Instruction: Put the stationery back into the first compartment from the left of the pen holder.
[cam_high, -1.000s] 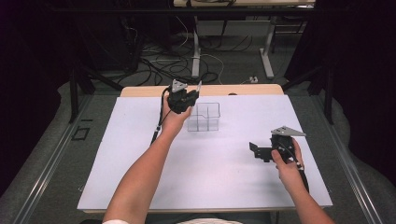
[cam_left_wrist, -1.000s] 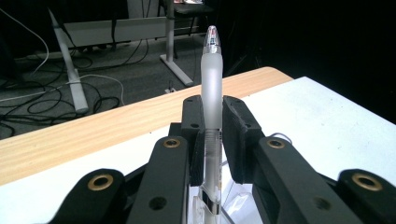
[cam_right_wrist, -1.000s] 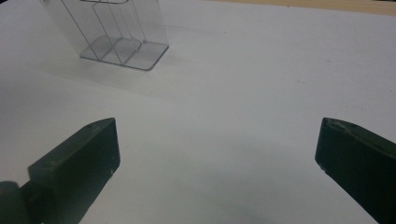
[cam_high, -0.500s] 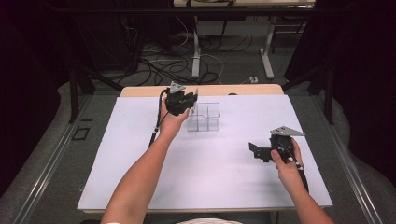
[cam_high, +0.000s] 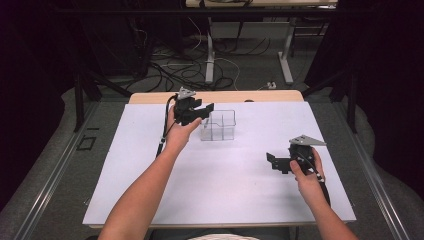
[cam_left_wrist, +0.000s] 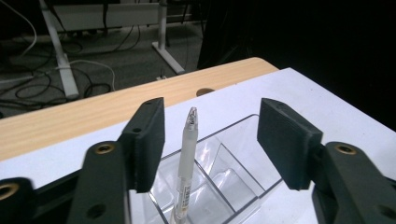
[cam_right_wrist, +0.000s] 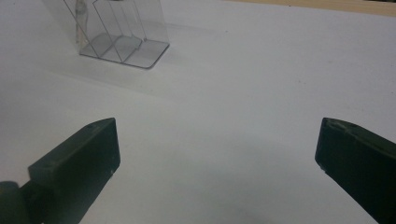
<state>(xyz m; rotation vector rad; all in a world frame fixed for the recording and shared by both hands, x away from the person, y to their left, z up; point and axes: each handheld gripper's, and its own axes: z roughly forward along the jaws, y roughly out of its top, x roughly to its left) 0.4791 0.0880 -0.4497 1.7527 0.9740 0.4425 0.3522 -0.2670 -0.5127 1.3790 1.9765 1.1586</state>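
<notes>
Right gripper (cam_high: 274, 162): held low over the near right part of the white sheet (cam_high: 225, 195), jaws spread wide with nothing between them; placed as in the earlier high-view frames.
Right gripper view: bare sheet between the jaws; beyond them the clear organizer (cam_right_wrist: 119, 30) seen side-on, dividers visible — a pale shaft inside at the far left, blurred.
Left gripper (cam_high: 202, 111): raised just left of the clear organizer (cam_high: 218, 125), jaws about half open and just been opening, gripping nothing.
Pen (cam_left_wrist: 187, 163): stands near upright in the near compartment of the clear organizer (cam_left_wrist: 233, 177), tip up; between the two pads in the left gripper view, closer to the left one, touching neither as far as can be told.
View difference: pen clearly seen in the left gripper view, too small to make out in the high view; high view alone gives both forearms and the layout on the table (cam_high: 220, 96).
Change from earlier frames: left gripper sat over the organizer's left edge with closed jaws; now drawn slightly back and left, and parted.
Far side: wooden table edge (cam_left_wrist: 93, 112) with a round hole, then floor cables (cam_high: 165, 75) and desk legs.
</notes>
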